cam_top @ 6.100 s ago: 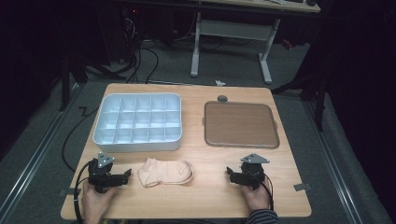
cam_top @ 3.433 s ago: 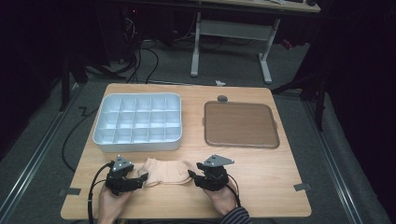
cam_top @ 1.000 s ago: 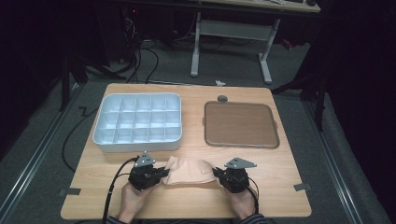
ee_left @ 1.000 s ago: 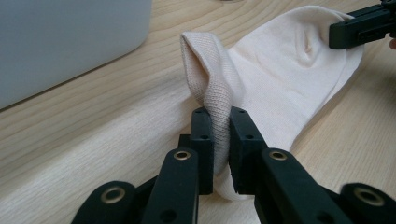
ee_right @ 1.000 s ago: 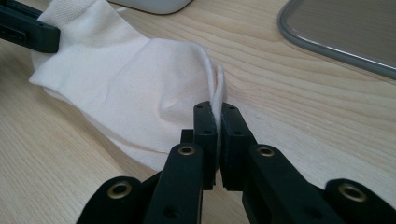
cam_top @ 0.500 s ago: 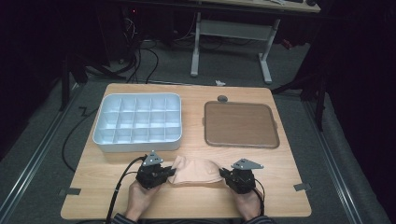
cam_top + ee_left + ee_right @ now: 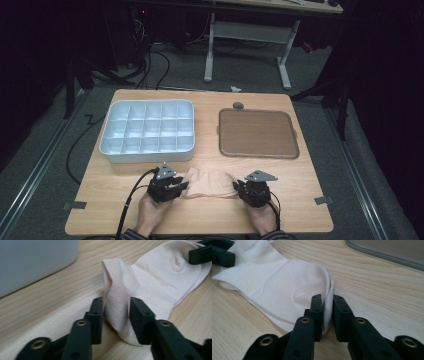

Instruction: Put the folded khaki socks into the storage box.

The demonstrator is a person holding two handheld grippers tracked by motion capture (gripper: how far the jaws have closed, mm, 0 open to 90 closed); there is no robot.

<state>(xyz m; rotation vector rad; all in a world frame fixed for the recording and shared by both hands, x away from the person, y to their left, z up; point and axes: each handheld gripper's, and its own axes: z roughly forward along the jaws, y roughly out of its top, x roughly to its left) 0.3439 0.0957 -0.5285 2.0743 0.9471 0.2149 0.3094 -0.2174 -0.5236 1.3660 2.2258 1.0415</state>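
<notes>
High view: sock lies flat at table near edge, betw left gripper and right gripper, w/ white tray far left, brown tray far right.

Left gripper view: jaws just opening, sock edge loose betw them.

Right gripper view: jaws narrowly apart, just opening, straddling sock's folded edge.

A white compartment tray is seen on the wooden table, back left. A brown flat tray lies well apart to its right. A small dark round object sits just behind the brown tray. A desk frame stands beyond.
</notes>
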